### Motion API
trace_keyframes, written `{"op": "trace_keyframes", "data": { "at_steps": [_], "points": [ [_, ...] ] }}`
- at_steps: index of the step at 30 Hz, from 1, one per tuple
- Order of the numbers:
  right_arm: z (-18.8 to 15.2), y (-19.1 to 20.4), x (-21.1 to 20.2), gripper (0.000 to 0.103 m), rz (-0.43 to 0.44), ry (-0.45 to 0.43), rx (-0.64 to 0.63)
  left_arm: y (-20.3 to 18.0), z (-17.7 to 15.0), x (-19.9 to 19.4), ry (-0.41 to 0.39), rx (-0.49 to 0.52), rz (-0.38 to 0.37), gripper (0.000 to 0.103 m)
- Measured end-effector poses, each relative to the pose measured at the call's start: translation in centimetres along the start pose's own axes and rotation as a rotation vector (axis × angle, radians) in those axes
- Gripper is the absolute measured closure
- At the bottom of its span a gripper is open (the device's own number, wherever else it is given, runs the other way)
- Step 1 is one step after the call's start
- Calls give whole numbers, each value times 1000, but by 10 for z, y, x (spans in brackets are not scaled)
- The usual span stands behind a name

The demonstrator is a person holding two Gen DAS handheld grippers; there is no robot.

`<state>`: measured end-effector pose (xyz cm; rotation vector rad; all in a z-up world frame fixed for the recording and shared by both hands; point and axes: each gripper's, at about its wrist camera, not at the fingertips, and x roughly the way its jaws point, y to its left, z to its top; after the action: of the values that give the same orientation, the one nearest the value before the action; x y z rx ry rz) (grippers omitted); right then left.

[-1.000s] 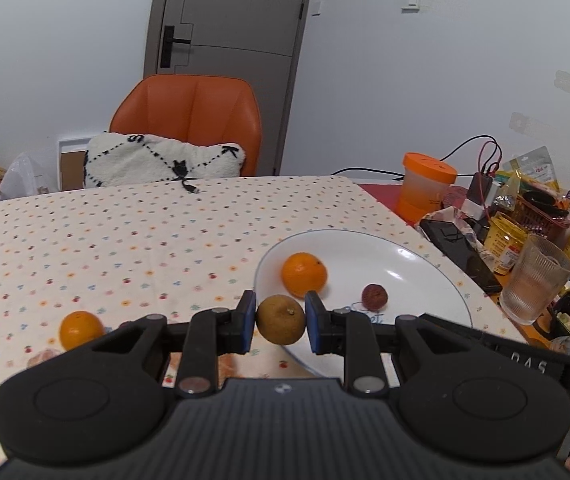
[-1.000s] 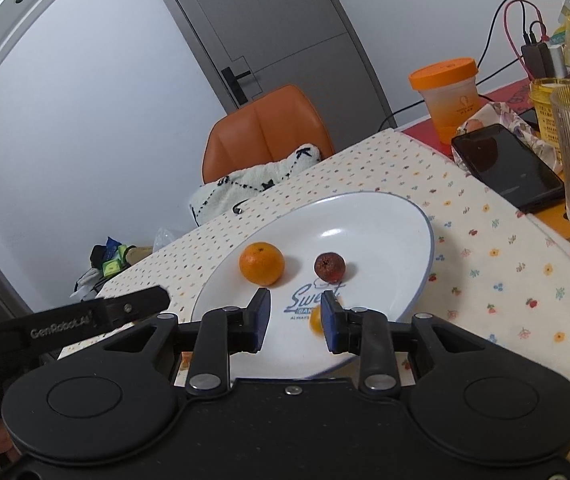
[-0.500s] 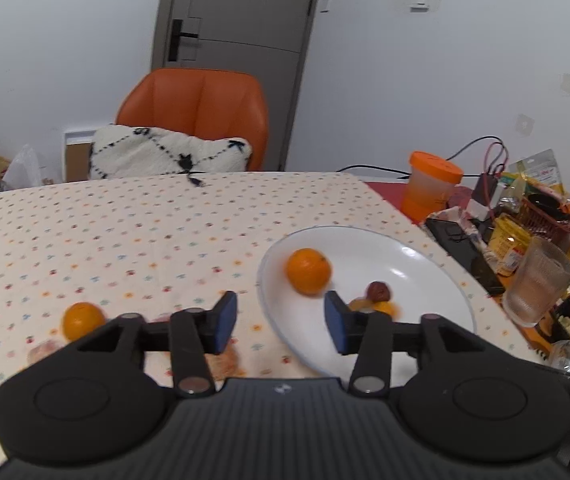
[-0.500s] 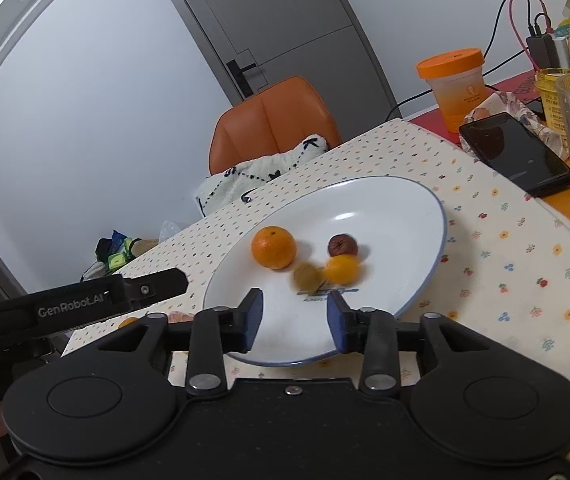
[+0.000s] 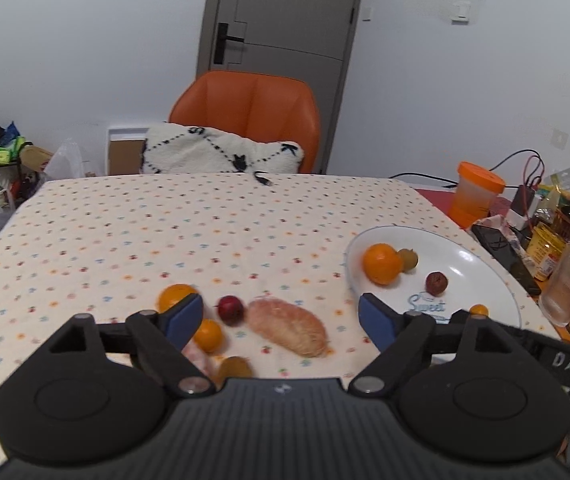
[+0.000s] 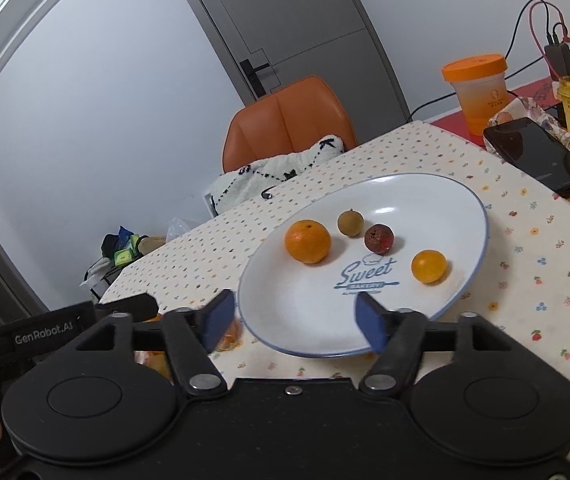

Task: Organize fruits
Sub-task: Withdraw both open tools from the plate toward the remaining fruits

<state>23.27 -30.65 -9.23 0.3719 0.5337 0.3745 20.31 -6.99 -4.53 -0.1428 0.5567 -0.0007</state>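
- Hovering low in the left wrist view, the left gripper [image 5: 280, 316] has its fingers spread wide and released, nothing between them, framing the loose fruit on the table [image 5: 125, 232].
- Between those blue fingers lie the dark red fruit [image 5: 229, 309], the small orange [image 5: 208, 334] and the pale pink pomelo segment [image 5: 289, 327]; the brown-green fruit [image 5: 235, 367] sits at the lower centre, half hidden by the gripper body, and another orange [image 5: 173, 296] peeks out behind the left finger.
- In the right wrist view the right gripper [image 6: 290, 320] is also released and empty, fingers apart over the near rim of the plate [image 6: 425, 200].
- Already on the plate, mid-frame: the big orange [image 6: 308, 241], the olive fruit [image 6: 350, 222], the wrinkled red fruit [image 6: 378, 239] and the little yellow-orange fruit [image 6: 429, 266], all apart from each other.
- My read: the next pick is one of the round fruits, and the small orange looks easiest; centre it between the pads and close gently, because round fruit rolls.
- The dark red fruit sits just beside it, so come straight down to avoid nudging it.
- Room is generous at the upper left of the table; the right side is crowded with the ribbed glass [image 5: 569, 284] and phone [image 6: 537, 156] near the plate, so carry in over the plate's left rim.
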Motion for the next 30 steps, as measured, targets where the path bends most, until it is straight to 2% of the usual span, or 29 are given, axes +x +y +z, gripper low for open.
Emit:
{"op": "trace_keyframes", "data": {
  "at_steps": [2,5,8,25,30],
  "points": [
    [0,5,-1,21,-4,-9,-7,7,-1,-4,-5,-3,14,18],
    [-1,13,-1,19,8,-9,-24,17,-2,-11,-16,-18,34,14],
    [-1,22,0,11,16,-13,-43,28,-2,-17,-28,-31,49,12],
    [-11,60,9,10,74,15,-118,76,-11,-35,-23,-87,118,11],
    [-15,68,13,19,94,41,-130,87,-15,-35,-10,-104,132,11]
  ]
}}
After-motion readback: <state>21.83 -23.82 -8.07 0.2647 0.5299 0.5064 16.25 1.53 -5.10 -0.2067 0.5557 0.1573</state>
